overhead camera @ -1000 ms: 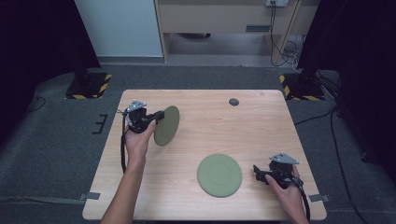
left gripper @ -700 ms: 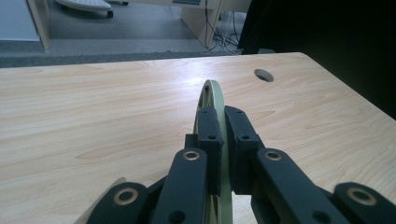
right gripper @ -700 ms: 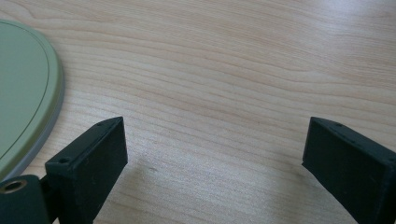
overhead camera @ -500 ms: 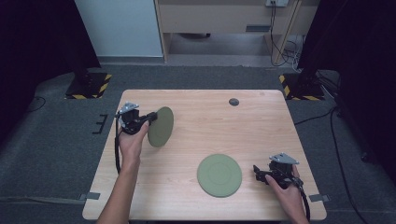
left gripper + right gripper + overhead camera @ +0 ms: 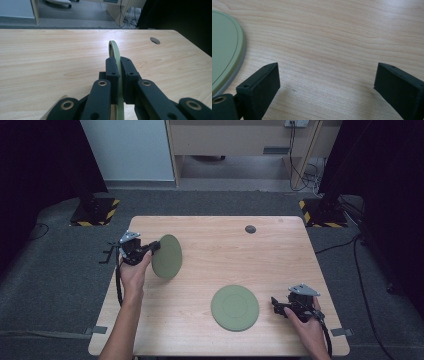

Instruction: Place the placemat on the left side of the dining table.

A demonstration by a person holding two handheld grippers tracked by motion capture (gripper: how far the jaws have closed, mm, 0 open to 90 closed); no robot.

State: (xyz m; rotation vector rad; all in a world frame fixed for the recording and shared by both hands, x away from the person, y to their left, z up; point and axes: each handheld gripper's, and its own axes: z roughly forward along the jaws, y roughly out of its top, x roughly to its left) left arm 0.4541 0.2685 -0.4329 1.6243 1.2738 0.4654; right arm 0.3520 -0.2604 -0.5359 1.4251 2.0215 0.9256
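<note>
**Two green plates on a wooden table, one held on edge by the left gripper**

Seen from above, a light wooden table (image 5: 220, 270) stands on grey carpet, and a person's two forearms come in from the near edge. The landmark here is the flat green plate (image 5: 235, 307) that lies face up on the table, toward the near side and a little right of the middle. It is round, olive green, with a faint ring inside its rim, and nothing lies on it.

Well to the left of that flat plate and farther from the person, the left gripper (image 5: 150, 249) holds a second green plate (image 5: 167, 256) of the same colour. This held plate stands on edge, nearly upright, its face turned sideways; whether its lower edge touches the wood cannot be told. In the left gripper view its thin pale-green rim (image 5: 115, 51) runs straight up between the two black jaws, which are clamped together on it from both sides. It too carries nothing.

Just to the right of the flat plate, the right gripper (image 5: 278, 305) sits low by the table in the person's right hand (image 5: 306, 327), pointing toward the plate but apart from it. In the right gripper view its jaws stand wide apart over bare wood, with the flat plate's rim (image 5: 238, 52) off to the left of them.

Far beyond the flat plate, near the table's back edge, is a small round dark hole (image 5: 250, 229)
</note>
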